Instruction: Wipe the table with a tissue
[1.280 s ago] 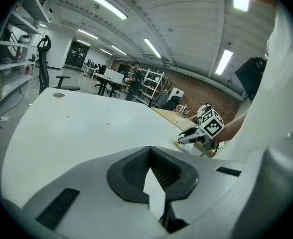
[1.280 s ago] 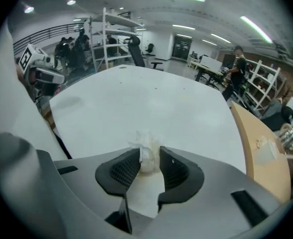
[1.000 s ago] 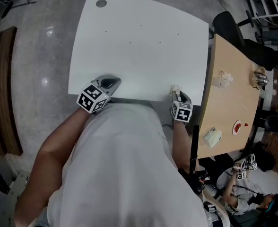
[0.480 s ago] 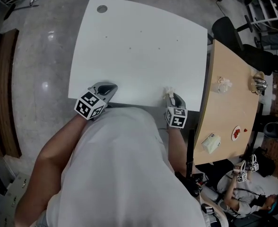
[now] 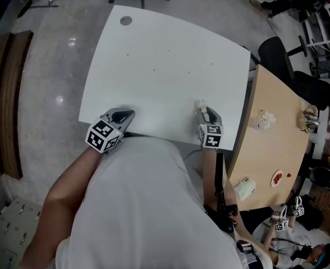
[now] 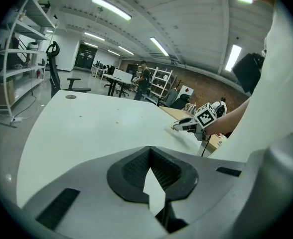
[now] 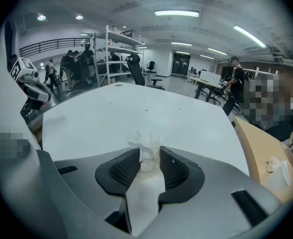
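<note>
the wiping stroke looks under way: the right gripper [image 5: 202, 110] is clamped on a crumpled tissue [image 5: 199, 103], which pokes out past the tips and sits low over the white surface [image 5: 165, 83] near its front right part. in the right gripper view the tissue [image 7: 145, 151] fills the gap between both ribbed pads, so the hold looks sound. to do this well, i would keep that clamp firm, tilt the gripper so the loose wad meets the surface before the hard tips do, and press lightly. then sweep in long overlapping passes away from the body toward the small dark dots [image 5: 154, 70] further out, so no strip is missed. too steep an angle would likely scrape the jaw tips or tear the tissue. the left gripper [image 5: 129, 115] is closed with nothing in it and rests at the front left edge, well apart from the tissue; it seems best kept there, clear of the strokes. compared with a second ago, the right gripper and tissue now lie further in from the near edge, while the left gripper keeps about the same spot.
</note>
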A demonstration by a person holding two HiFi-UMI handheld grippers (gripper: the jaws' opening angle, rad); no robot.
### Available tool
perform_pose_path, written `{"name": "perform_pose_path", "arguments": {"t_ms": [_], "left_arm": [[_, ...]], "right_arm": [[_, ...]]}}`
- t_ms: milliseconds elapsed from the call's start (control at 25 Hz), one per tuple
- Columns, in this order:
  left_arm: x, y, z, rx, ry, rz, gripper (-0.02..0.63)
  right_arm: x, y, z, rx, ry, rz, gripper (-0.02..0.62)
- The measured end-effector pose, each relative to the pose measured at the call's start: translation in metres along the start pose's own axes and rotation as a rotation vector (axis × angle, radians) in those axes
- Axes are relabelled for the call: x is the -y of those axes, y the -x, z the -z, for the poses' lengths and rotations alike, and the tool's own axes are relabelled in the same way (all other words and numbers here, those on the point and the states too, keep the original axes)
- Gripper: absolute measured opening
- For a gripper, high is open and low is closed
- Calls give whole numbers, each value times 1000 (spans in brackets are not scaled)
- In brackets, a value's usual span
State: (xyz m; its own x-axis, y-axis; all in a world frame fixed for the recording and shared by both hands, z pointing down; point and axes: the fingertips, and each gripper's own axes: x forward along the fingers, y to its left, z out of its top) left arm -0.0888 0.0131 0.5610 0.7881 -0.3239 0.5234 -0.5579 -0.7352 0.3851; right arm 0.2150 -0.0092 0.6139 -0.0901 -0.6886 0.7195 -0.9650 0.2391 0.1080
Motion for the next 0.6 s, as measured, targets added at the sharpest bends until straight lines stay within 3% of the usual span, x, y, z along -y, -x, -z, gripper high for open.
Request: {"name": "perform_pose_path", "arguments": {"t_ms": [440, 600], "left_arm": [[13, -19, -15, 18, 44, -76, 5], [16, -20, -18, 18, 60, -95, 6]], "right_arm": [[58, -49, -30, -4, 113, -55, 120], [78, -65, -48, 12, 94, -56, 120]]}}
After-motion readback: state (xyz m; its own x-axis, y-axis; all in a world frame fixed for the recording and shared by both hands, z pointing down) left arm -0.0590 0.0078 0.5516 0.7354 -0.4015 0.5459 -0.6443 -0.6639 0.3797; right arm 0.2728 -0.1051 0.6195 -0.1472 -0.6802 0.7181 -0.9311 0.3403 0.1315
